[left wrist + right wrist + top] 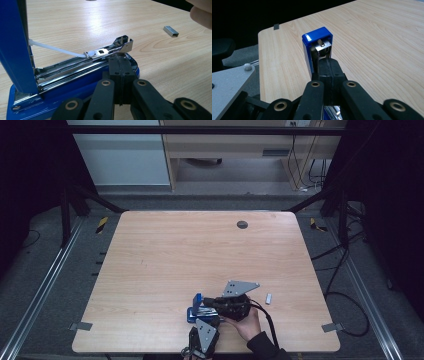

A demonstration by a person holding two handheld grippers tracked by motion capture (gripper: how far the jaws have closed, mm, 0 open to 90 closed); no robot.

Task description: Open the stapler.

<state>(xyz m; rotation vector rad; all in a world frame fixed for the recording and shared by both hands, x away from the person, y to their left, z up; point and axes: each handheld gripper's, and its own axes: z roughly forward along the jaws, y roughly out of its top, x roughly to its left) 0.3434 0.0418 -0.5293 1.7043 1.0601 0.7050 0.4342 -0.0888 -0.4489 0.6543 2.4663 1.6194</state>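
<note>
From my remote seat, the left gripper (203, 336) sat at the near edge of the wooden table (165, 255), its two black jaws pressed fully together with nothing between them. In the left gripper view their joined tips (121, 65) lay right against the front end of the one blue stapler (75, 82), just under the open metal staple channel (82, 61); I could not tell for certain whether they pressed on the base or merely rested beside it. The stapler's lid (13, 47) stood swung upright at the left, and a white plastic pusher rod (55, 48) ran from it down to the channel.

Just right of that, the right gripper (220, 304) was held in a hand (247, 322) coming in from the bottom edge. Its jaws were also closed flat on each other, holding nothing. In the right gripper view their tips (329, 63) were up against the inner side of the raised lid, the blue cap and its metal insert rising just above them.

Farther right lay a single small strip of staples (268, 298), apart from the stapler and both grippers. I could read no brand, label or writing on anything. Count: two grippers, one stapler, one staple strip.
</note>
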